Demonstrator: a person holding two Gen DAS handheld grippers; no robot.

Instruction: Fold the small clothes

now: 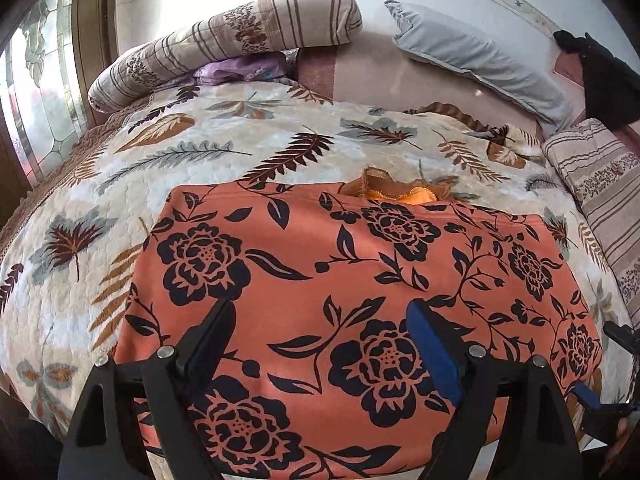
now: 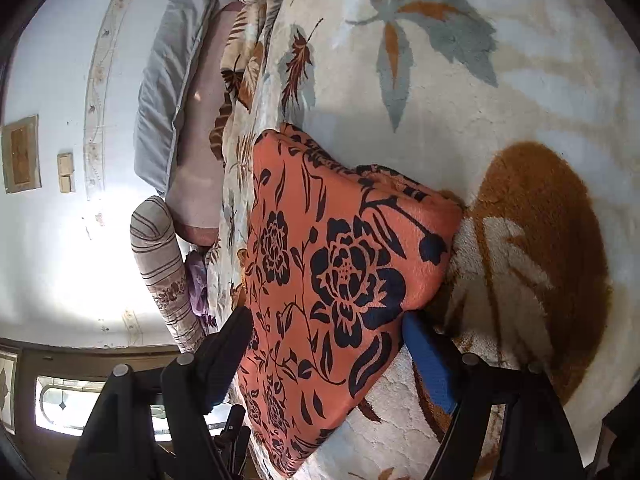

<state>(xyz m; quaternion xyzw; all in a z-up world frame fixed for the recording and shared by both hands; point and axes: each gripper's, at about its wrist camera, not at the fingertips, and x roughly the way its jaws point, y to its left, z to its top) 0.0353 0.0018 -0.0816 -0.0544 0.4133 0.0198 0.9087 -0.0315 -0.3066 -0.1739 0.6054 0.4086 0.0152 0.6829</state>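
Observation:
An orange garment with black flowers (image 1: pixel 360 280) lies folded flat on the leaf-patterned bedspread (image 1: pixel 200 152). My left gripper (image 1: pixel 320 320) is open just above its near half, fingers wide apart. In the right wrist view the camera is rolled sideways; the same garment (image 2: pixel 340 272) fills the middle. My right gripper (image 2: pixel 326 324) is open, its fingers straddling the garment's right edge without pinching it. The right gripper also shows at the left wrist view's right edge (image 1: pixel 608 408). A brown and orange cloth (image 1: pixel 396 190) peeks out behind the garment.
Rolled striped quilts (image 1: pixel 240 32) and a grey pillow (image 1: pixel 480 60) lie along the wall at the head of the bed. A striped cushion (image 1: pixel 600 184) sits at the right. A black cloth (image 1: pixel 600 76) hangs at the far right. A window (image 1: pixel 40 92) is at the left.

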